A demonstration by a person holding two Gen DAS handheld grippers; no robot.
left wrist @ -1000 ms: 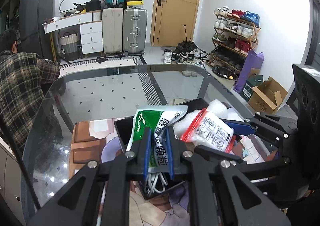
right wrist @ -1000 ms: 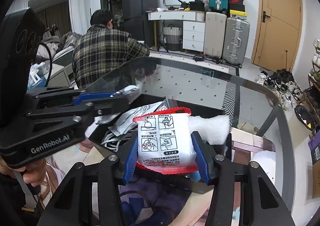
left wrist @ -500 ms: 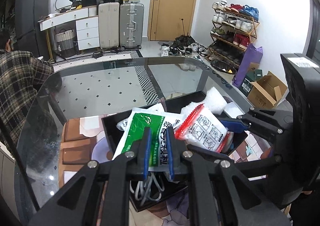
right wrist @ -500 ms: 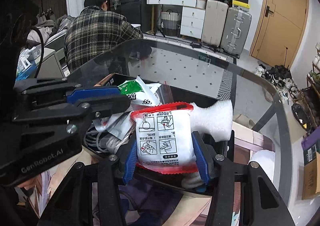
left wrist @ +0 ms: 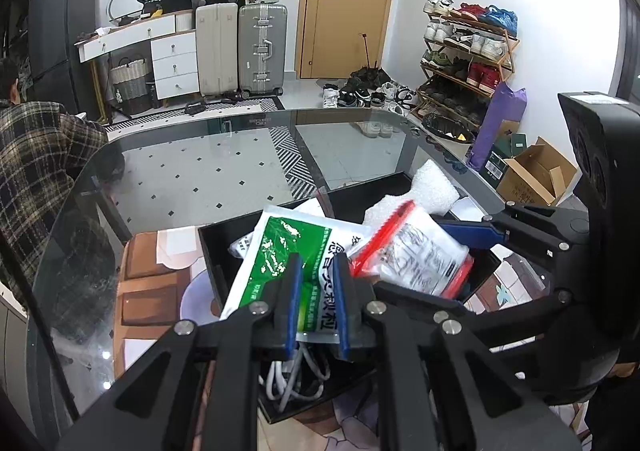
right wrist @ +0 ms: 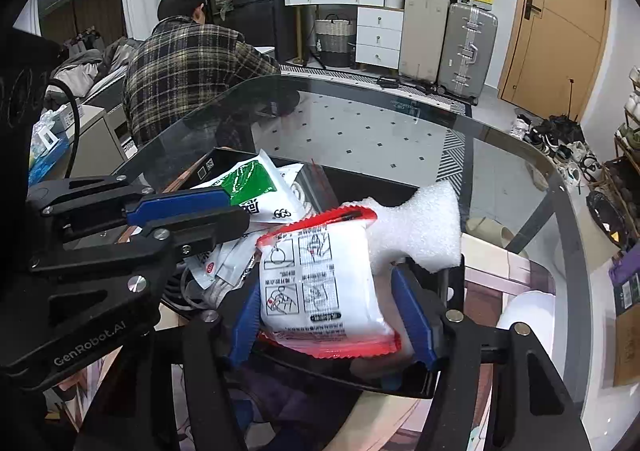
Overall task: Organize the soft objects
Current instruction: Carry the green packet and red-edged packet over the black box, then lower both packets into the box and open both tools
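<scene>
Both grippers sit over the black tray [left wrist: 404, 187] at centre-bottom of each view, prob. because it's the collecting spot for the soft stuff.

Left gripper [left wrist: 316, 305]: jaws narrow, pinched on the lower edge of the green-and-white packet [left wrist: 292, 251]. Packet fans out flat above the pads and leans into the tray, over the white cables [left wrist: 296, 379] at the tray's near end. Thin pouch, so an edge pinch is enough to steer it w/o crumpling.

Right gripper [right wrist: 332, 315]: jaws have just been opening, now at a mid gap. The red-edged white packet [right wrist: 320, 287] is between them but the blue pads look clear of its sides, esp. the right pad. Reads as a release: packet already rests inside the tray, so no grip needed.

White foam piece [right wrist: 420, 227] pokes up behind that packet at the tray's right corner, touching it. In the left view it's at centre-right.

Tray stands on a glass table [left wrist: 224, 163]. Person in plaid shirt [right wrist: 188, 67] at upper left of right view, well apart.

Judgement: green packet not yet let go; that drop looks like the step in hand.
</scene>
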